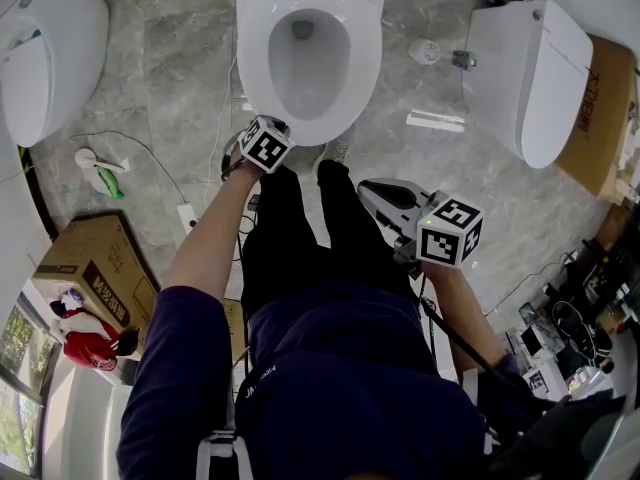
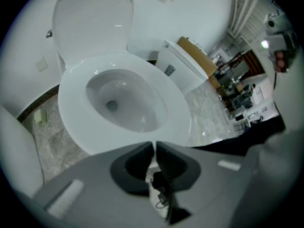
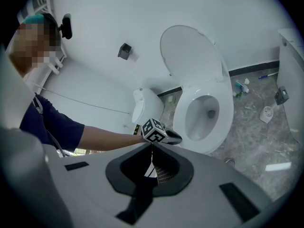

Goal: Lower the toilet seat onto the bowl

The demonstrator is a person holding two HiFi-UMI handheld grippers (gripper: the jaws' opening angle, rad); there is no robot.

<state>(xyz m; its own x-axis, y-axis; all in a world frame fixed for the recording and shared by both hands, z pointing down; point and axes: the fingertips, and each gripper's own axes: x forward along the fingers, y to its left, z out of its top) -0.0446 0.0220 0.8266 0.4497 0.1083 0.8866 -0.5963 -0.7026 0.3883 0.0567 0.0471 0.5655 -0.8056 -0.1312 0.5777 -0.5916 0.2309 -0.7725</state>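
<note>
- Resting flat on the bowl (image 2: 114,103), the toilet seat (image 2: 71,108) appears fully lowered; nothing is left to do.
- Left gripper (image 2: 155,144) and right gripper (image 3: 152,145): jaws closed, empty.

Right hand-held gripper (image 3: 151,146) jaws together, empty; toilet seat (image 3: 224,122) flat on bowl (image 3: 209,109), lid (image 3: 190,51) upright; left hand-held gripper (image 3: 177,137) near bowl

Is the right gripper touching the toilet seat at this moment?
Apart. The head view shows bare floor between the right gripper and the toilet seat.
</note>
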